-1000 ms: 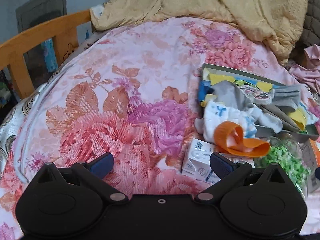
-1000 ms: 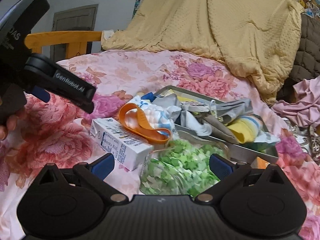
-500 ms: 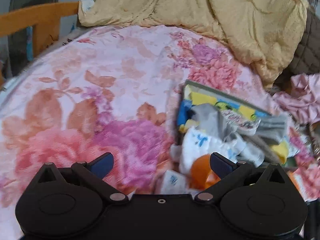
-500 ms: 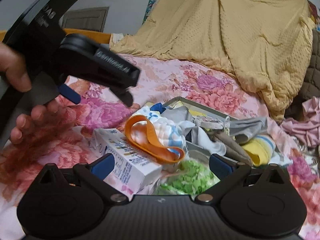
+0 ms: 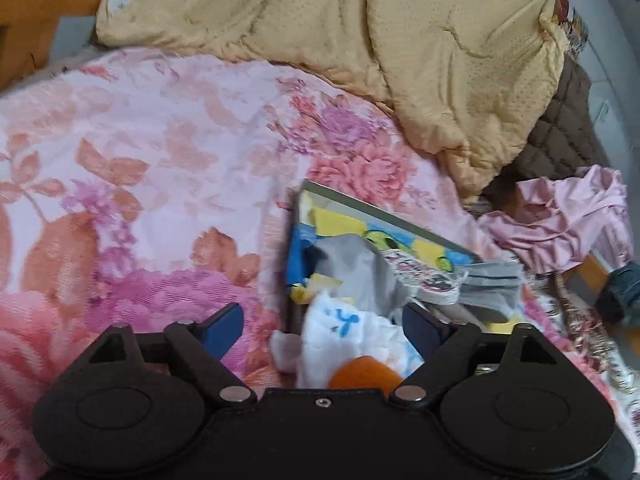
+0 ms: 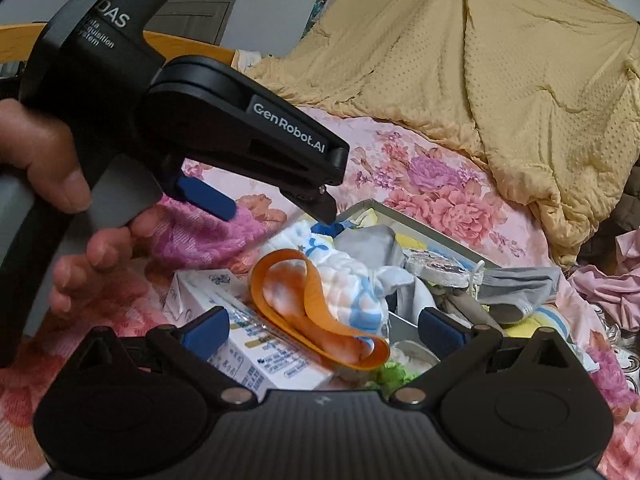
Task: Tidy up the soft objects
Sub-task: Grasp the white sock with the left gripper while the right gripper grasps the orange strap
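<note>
Jaws, left gripper: apart, having just been closing a little; the white cloth bundle lies between them but the pads do not press on it.
Jaws, right gripper: wide apart, holding nothing; the orange band and the carton lie between and just ahead of them.
Nearest thing: carton, lying flat on the bed beside the tray's near corner; stiff, not part of the soft lot by my reading.
Orange band: a floppy loop draped over the white bundle; likely light and springy, so it may slide off when the bundle is lifted.
White cloth bundle: white with blue marks, crumpled, resting at the tray's near corner, partly over its edge.
Handling: probably very light and limp; it will sag and may unfold, so a pinch on the thick bunched middle looks safer than on a loose corner.
Tray: shallow, grey-rimmed, on the flowered bed cover, holding grey, yellow and blue cloths in a loose heap.
Grey cloth: soft, draped over the others behind the bundle.
Far end: yellow quilt heaped at the bed's far edge; pink garment at its right edge.
</note>
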Tool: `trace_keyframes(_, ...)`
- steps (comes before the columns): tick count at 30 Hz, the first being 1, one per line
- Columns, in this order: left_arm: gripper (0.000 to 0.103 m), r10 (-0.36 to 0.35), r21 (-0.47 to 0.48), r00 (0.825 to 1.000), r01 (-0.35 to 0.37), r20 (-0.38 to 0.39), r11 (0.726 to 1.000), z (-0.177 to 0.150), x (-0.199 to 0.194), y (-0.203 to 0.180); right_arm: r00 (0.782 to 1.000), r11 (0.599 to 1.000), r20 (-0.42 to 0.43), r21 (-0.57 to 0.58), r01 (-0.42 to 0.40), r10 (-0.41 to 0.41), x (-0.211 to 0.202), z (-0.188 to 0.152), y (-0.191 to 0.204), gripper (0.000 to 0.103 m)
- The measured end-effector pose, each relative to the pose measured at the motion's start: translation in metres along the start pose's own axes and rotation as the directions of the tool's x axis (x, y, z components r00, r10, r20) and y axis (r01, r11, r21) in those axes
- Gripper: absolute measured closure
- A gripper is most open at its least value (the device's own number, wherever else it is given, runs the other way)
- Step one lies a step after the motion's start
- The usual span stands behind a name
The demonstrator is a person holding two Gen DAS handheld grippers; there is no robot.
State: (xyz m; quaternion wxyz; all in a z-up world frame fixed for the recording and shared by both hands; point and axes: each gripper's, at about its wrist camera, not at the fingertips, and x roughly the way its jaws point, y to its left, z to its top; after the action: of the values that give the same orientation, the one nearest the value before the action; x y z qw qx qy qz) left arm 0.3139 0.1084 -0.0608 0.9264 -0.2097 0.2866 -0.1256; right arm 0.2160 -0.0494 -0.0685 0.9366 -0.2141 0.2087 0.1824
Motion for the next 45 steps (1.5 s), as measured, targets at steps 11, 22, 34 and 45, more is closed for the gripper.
trace_keyframes(11, 0.049, -0.095, -0.115, 0.991, 0.084, -0.092, 0.99, -0.007, 0.017, 0.012, 1.0, 0.999, -0.004, 0.025, 0.023, -0.023, 0.01, 0.002, 0.001, 0.002)
trace_keyframes(22, 0.049, -0.128, -0.237, 0.984, 0.095, -0.125, 0.967, -0.013, 0.024, 0.03, 1.0, 1.0, 0.005, 0.013, -0.024, 0.024, 0.019, 0.007, 0.002, 0.03)
trace_keyframes(34, 0.056, -0.173, -0.372, 0.977, 0.114, -0.129, 0.921, -0.014, 0.026, 0.045, 0.995, 0.989, -0.002, 0.107, -0.1, 0.101, 0.016, 0.005, -0.005, 0.059)
trace_keyframes(45, 0.068, -0.167, -0.367, 0.977, 0.108, -0.132, 0.924, -0.012, 0.024, 0.045, 0.993, 0.984, -0.017, 0.141, -0.111, 0.114, 0.016, 0.005, -0.002, 0.054)
